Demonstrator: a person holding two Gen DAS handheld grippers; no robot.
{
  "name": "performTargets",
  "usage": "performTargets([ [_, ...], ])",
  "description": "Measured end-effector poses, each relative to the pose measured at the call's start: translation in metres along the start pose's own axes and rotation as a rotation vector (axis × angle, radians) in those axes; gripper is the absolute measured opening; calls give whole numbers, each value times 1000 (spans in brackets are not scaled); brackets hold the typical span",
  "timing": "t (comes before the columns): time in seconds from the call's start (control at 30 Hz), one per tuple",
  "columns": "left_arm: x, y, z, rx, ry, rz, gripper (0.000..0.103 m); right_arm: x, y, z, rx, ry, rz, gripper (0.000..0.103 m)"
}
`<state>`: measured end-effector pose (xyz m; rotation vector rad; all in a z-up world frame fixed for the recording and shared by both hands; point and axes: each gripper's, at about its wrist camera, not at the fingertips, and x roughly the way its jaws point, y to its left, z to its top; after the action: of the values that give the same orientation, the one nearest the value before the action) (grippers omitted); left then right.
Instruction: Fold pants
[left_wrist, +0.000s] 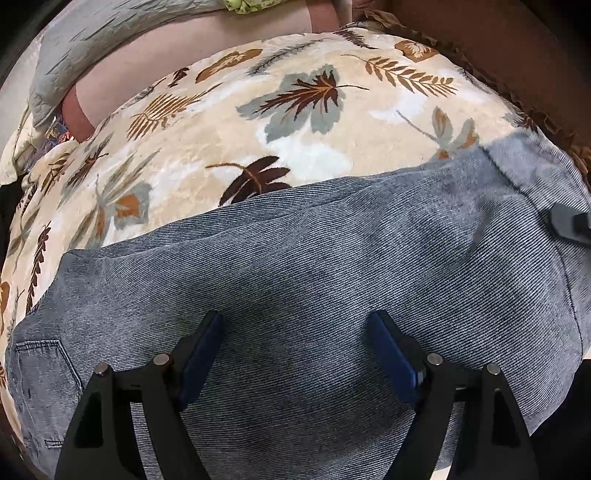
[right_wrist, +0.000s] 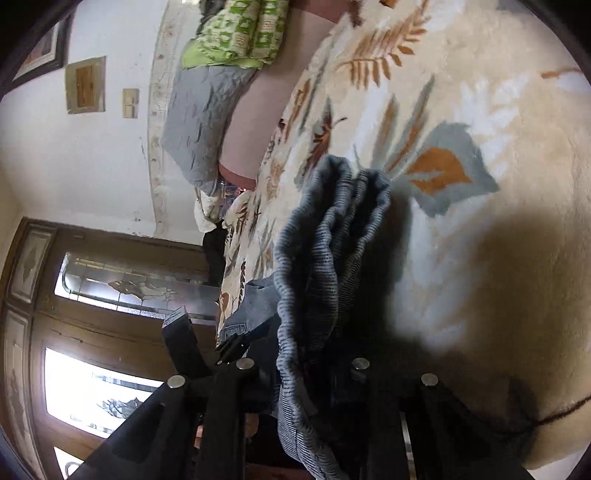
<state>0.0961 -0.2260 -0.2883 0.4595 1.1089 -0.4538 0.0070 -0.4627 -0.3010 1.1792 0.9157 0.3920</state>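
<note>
The pants (left_wrist: 314, 258) are grey-blue ribbed denim, spread flat on a plush leaf-print blanket (left_wrist: 295, 122) over the bed. Left gripper (left_wrist: 297, 328) hovers above them, fingers wide apart, holding nothing. Right gripper (right_wrist: 314, 373) has a bunched, rippled edge of the pants clamped; its fingertips are buried in fabric.

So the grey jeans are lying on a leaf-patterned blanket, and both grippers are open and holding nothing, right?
Not quite. The left gripper is open above the jeans on the leaf-patterned blanket, but the right wrist view shows the right gripper shut on a bunched part of the jeans.
</note>
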Motion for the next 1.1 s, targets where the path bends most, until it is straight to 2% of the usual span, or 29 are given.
performTargets([
  [0.1, 0, 0, 0, 1, -3, 5, 84, 2, -15, 2, 77, 16, -38, 30],
  [0.17, -1, 2, 1, -8, 4, -3, 83, 1, -13, 2, 64, 1, -46, 30],
  [0.2, -2, 4, 1, -17, 11, -12, 83, 0, -9, 1, 44, -7, -52, 27],
  [0.23, -5, 7, 2, -26, 19, -19, 83, -1, -2, -1, 8, -20, -54, 17],
  [0.37, -23, 30, -4, -55, -3, 4, 83, -8, 26, -10, -74, -62, -28, 15],
  [0.43, -31, 51, -11, -81, -5, 38, 83, -6, 43, -16, -93, -75, 4, 15],
  [0.53, -44, 91, -27, -157, -16, 72, 83, 8, 67, -22, -104, -51, 25, 15],
  [0.67, -66, 147, -55, -282, -53, 89, 83, 47, 110, -33, -160, 20, 7, 15],
  [0.77, -83, 180, -76, -358, -89, 112, 83, 85, 136, -41, -204, 74, -33, 19],
  [0.8, -85, 187, -80, -372, -96, 116, 83, 100, 142, -44, -211, 109, -40, 25],
  [0.87, -93, 204, -91, -402, -107, 126, 83, 131, 148, -52, -197, 187, -23, 48],
  [0.9, -96, 211, -96, -418, -114, 130, 83, 144, 151, -56, -186, 220, -8, 69],
  [0.93, -99, 218, -101, -433, -119, 134, 83, 159, 155, -61, -172, 249, 21, 74],
  [0.97, -102, 224, -105, -444, -122, 138, 83, 168, 158, -64, -164, 251, 49, 74],
  [1.03, -104, 229, -110, -455, -124, 133, 83, 172, 159, -65, -147, 207, 99, 74],
  [1.1, -106, 231, -112, -461, -129, 119, 83, 171, 160, -65, -150, 182, 110, 74],
])
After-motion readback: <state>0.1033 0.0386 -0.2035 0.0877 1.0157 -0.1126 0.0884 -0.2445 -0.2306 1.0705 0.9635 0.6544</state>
